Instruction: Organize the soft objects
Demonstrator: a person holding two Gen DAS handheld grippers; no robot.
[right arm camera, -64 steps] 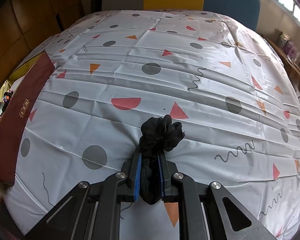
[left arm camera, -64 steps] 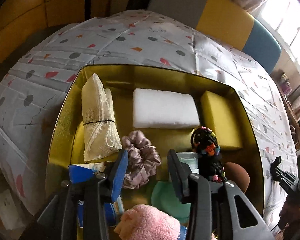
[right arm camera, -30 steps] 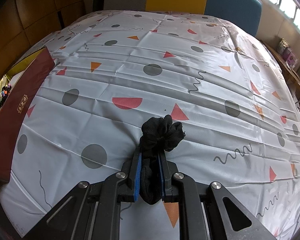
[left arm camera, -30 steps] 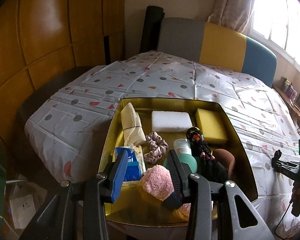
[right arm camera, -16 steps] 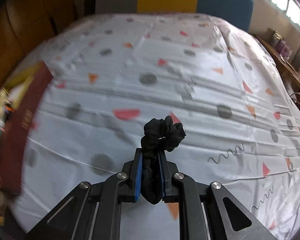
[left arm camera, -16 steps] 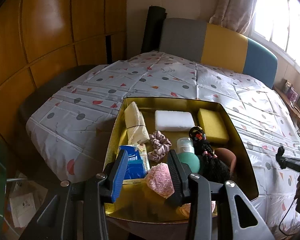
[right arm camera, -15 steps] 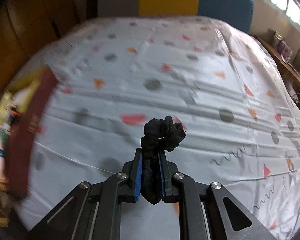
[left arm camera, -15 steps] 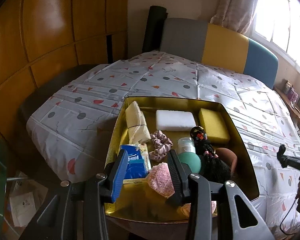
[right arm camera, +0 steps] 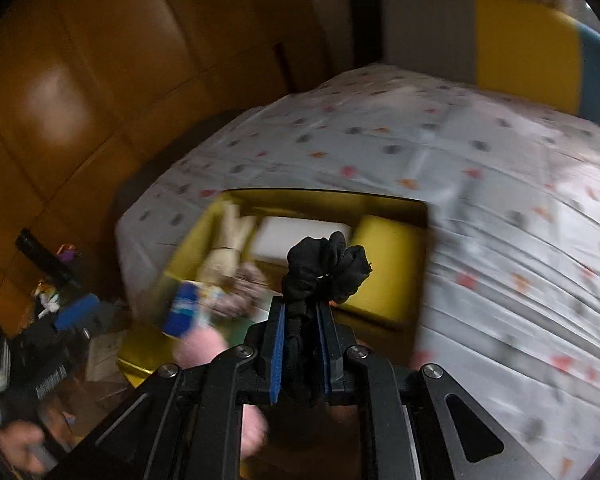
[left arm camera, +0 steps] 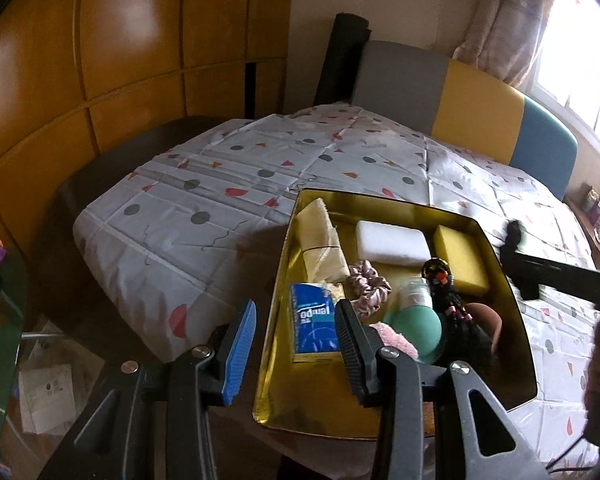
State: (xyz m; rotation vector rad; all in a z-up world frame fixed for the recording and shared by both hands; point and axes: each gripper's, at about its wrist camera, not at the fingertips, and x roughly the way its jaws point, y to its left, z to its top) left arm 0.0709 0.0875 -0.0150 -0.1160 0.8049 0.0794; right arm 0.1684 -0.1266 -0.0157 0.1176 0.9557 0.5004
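- Progress, judged: most soft items already lie in the gold tray (left arm camera: 500, 264); one item is in transit and not yet placed, so the task looks late but unfinished.
- Right gripper (right arm camera: 300, 334): clamped tight on a black scrunchie (right arm camera: 326, 266), which bunches up past the fingertips. The tray lies ahead of and below this gripper; the view is motion-blurred.
- Left gripper (left arm camera: 296, 344): jaws partly apart, nothing between them. It hangs over the tray's near-left corner.
- Tray contents, left wrist view, far from the left gripper: cream mesh cloth (left arm camera: 320, 246), white sponge (left arm camera: 392, 242), yellow sponge (left arm camera: 462, 260).
- Closer: pink satin scrunchie (left arm camera: 368, 286), beaded black hair piece (left arm camera: 454, 312), green rounded item (left arm camera: 414, 326) with a clear cap, brown rounded item (left arm camera: 488, 320).
- Nearest the left gripper: blue tissue pack (left arm camera: 314, 326) and pink fluffy item (left arm camera: 394, 340), just beside its right finger.
- Left to do, judged: set the black scrunchie into the tray. The near end of the tray floor looks bare.
- The tray rests on a patterned cloth (left arm camera: 204, 216); whether over a desk or a bed, cannot tell.
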